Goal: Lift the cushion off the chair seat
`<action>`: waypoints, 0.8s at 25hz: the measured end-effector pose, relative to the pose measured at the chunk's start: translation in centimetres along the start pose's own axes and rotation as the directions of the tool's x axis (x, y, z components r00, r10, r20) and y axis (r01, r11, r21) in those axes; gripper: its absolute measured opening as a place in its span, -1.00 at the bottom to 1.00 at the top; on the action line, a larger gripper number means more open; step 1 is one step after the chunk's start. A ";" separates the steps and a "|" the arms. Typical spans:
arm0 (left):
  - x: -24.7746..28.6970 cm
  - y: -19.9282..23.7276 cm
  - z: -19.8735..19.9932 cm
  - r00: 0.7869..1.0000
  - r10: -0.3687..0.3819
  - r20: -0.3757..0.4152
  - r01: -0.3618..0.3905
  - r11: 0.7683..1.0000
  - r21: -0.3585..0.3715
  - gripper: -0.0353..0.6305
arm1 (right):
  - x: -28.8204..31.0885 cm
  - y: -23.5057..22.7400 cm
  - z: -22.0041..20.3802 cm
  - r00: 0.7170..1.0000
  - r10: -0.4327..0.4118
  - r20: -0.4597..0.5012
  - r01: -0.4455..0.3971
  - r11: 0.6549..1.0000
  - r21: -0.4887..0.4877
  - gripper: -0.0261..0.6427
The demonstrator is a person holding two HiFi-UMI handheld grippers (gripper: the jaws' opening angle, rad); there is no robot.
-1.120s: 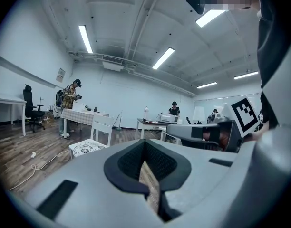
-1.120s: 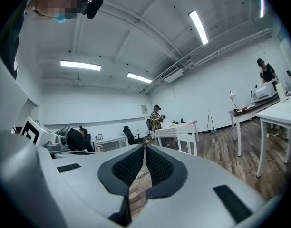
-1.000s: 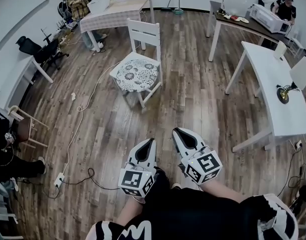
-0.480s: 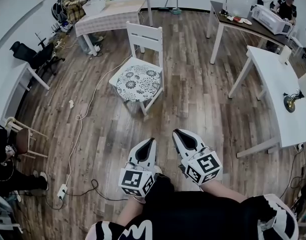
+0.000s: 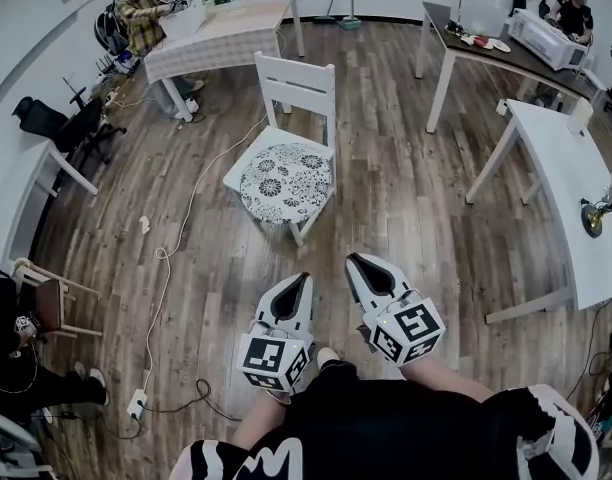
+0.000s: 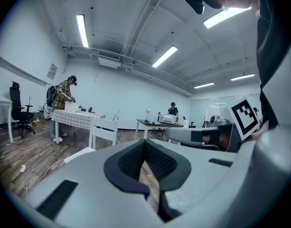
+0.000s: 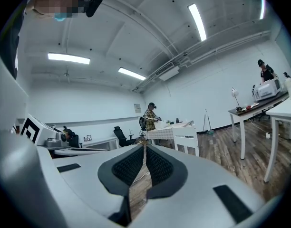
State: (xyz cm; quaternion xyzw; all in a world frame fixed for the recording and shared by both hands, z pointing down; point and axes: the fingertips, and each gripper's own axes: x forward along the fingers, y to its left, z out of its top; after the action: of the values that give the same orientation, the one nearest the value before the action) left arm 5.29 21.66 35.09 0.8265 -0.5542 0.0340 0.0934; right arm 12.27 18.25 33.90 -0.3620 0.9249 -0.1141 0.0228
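Observation:
A white wooden chair [image 5: 297, 86] stands on the plank floor in the head view. A round floral cushion [image 5: 285, 183] lies on its seat. My left gripper [image 5: 304, 280] and right gripper [image 5: 352, 261] are held side by side, well short of the chair, pointing toward it. Both are shut with nothing between the jaws. In the left gripper view the chair [image 6: 103, 129] shows small beyond the shut left gripper [image 6: 145, 142]. In the right gripper view the chair [image 7: 186, 139] sits just right of the shut right gripper [image 7: 144, 146].
A checked-cloth table [image 5: 214, 30] with a person [image 5: 138, 10] stands behind the chair. White tables [image 5: 566, 173] line the right side, another person [image 5: 569, 8] at the far one. A white cable [image 5: 176, 230] trails across the floor left of the chair. A wooden stool [image 5: 48, 299] stands at far left.
The chair with its cushion has come closer and lower in the head view as both grippers travelled toward it. Both grippers keep the same shut pose.

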 end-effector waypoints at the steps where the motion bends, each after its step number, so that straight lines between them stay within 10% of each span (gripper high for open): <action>1: 0.3 0.6 0.2 1.000 -0.004 0.000 0.004 1.000 0.003 -0.89 | 0.7 0.0 0.1 1.000 -0.002 0.000 0.002 1.000 0.002 -0.83; 20: 2.7 7.4 -0.1 0.999 -0.030 -0.014 0.029 0.999 -0.020 -0.89 | 7.3 0.2 -0.6 0.999 -0.040 -0.007 0.040 0.999 -0.003 -0.83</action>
State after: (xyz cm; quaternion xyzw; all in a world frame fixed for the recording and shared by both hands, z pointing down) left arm -0.51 16.53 36.45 0.8333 -0.5416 0.0332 0.1060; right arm 6.68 13.57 34.72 -0.3800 0.9177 -0.1145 0.0168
